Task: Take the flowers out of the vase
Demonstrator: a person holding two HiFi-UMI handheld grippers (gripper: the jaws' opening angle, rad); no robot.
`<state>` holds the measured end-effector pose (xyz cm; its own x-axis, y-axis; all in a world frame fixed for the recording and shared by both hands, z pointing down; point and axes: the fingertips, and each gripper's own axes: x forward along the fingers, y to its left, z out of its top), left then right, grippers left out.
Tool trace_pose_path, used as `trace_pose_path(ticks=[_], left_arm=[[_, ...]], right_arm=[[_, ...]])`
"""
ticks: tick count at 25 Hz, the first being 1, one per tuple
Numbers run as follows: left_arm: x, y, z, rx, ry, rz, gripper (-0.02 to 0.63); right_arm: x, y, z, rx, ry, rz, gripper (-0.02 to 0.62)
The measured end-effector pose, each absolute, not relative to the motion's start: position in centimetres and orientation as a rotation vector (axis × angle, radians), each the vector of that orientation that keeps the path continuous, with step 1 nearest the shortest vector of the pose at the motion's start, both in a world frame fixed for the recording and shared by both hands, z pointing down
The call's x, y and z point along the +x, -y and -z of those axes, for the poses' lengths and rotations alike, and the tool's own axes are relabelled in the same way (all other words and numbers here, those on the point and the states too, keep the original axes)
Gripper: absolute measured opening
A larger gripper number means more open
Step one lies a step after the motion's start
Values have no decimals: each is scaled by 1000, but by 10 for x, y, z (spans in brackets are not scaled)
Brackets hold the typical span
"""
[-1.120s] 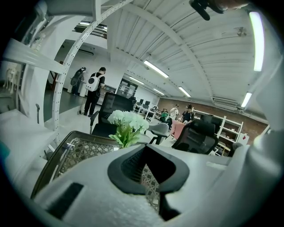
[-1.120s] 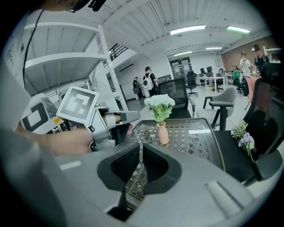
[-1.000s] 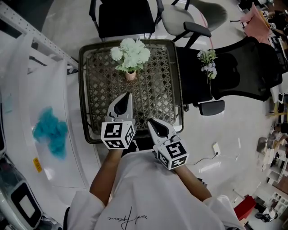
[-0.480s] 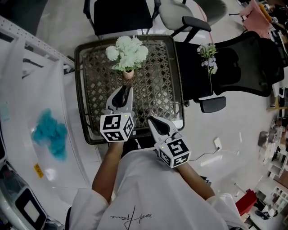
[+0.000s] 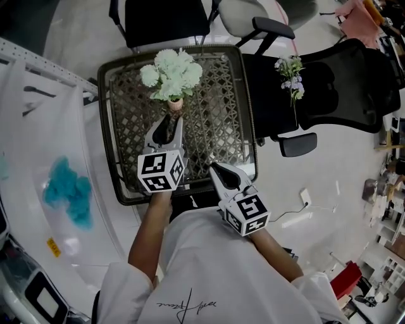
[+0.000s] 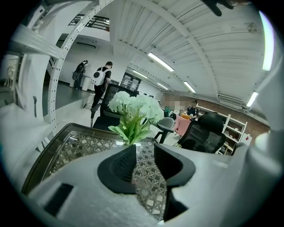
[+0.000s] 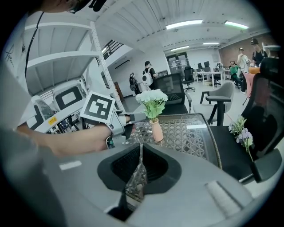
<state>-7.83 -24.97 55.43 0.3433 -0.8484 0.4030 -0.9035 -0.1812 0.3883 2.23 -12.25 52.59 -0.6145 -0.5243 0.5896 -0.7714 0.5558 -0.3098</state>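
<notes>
One table [image 5: 106,126]; one vase [image 5: 174,104], one white flower bunch [image 5: 171,71], 12 o'clock on it; one loose sprig [image 5: 291,76] at 2 o'clock; three chairs: black chair [image 5: 161,19], grey chair [image 5: 234,16], office chair [image 5: 342,82]; two grippers: left gripper [image 5: 171,119], right gripper [image 5: 214,167].

No readable text: shirt script [image 5: 180,306] illegible (yellow sticker [image 5: 53,247] likewise, too small).
</notes>
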Motion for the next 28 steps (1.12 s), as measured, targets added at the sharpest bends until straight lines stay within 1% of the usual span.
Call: trace_pose_path(ticks=[15, 23, 28], left_arm=[[-78, 275, -581, 2010, 1522, -193, 166], [-81, 292, -595, 1981, 1556, -239, 212], [-83, 306, -603, 1961, 1565, -249, 225]], right_arm=[[41, 131, -534, 1083, 2324, -783, 20], [51, 137, -539, 1093, 2299, -784, 20], [56, 142, -543, 1093, 2294, -793, 20]])
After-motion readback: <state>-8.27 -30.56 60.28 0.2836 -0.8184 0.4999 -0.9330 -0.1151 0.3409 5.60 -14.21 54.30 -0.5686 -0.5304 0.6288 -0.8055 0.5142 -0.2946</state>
